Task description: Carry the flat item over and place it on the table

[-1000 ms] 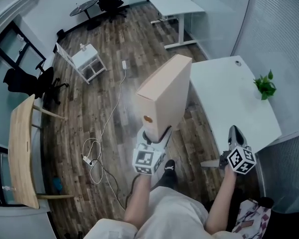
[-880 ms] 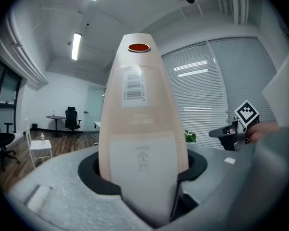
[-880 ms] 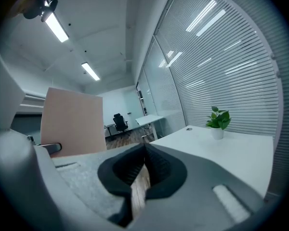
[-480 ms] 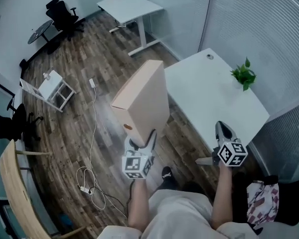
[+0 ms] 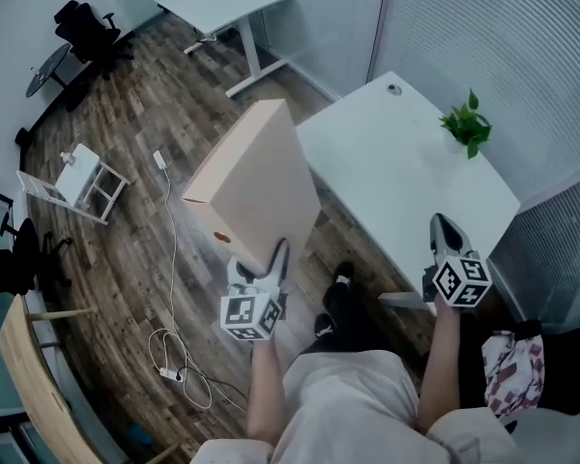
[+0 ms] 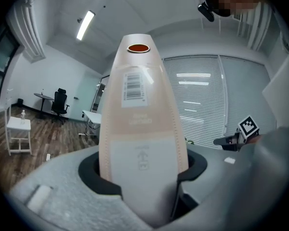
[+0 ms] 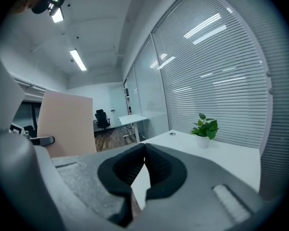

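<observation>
One flat box (image 5: 256,177) stood on edge in the left gripper (image 5: 263,267), jaws clamped wide on its lower end, probably to clear the floor, just beside the worktop (image 5: 406,191). Right gripper (image 5: 445,235), jaws together and empty, hung by the worktop's near edge; a plant (image 5: 467,124) sat at its far side.

White counter (image 5: 396,187), rectangular, by the blinds. Small potted plant (image 5: 466,126) stands near its far right corner; round grommet hole (image 5: 394,90) at the far edge. Wood-plank floor (image 5: 135,230) alongside carries a loose white cable (image 5: 171,254).
</observation>
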`<state>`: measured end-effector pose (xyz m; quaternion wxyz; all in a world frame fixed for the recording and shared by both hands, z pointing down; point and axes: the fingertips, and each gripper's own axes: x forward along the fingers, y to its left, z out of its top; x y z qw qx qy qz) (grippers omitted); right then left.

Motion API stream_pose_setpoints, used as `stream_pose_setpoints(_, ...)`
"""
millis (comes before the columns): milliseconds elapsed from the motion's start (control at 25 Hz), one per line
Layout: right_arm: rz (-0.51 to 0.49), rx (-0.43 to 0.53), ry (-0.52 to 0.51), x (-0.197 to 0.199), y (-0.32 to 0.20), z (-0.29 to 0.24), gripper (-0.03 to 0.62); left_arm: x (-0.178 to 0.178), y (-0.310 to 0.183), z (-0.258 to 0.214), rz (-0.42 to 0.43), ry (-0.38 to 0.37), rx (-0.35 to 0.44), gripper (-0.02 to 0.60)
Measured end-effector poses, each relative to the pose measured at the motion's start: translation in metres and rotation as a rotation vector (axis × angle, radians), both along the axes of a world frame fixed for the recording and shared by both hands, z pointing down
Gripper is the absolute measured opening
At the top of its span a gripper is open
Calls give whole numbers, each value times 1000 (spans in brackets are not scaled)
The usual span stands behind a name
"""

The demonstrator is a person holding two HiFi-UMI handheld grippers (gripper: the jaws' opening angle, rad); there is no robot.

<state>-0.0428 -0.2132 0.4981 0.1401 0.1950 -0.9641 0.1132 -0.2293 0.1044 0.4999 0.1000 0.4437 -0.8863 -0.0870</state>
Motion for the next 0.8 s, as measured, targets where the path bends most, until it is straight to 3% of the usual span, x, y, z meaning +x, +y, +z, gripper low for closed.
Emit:
stream_pose_setpoints(240, 71, -45, -71, -25, -22, 15, 2, -33, -23, 4, 51, -16, 3, 301)
stream_pose_setpoints(440, 169, -90, -49, -47, -47, 42, 2, -72, -64, 19, 112, 59, 13, 301)
stream_pose_setpoints(680, 259, -138, -121, -94, -78, 41, 2, -116, -126, 14, 270, 96, -1, 301)
stream_pose_setpoints(800, 307, -153, -147, -121, -95, 40, 2, -135, -161, 22, 383, 208, 20, 301)
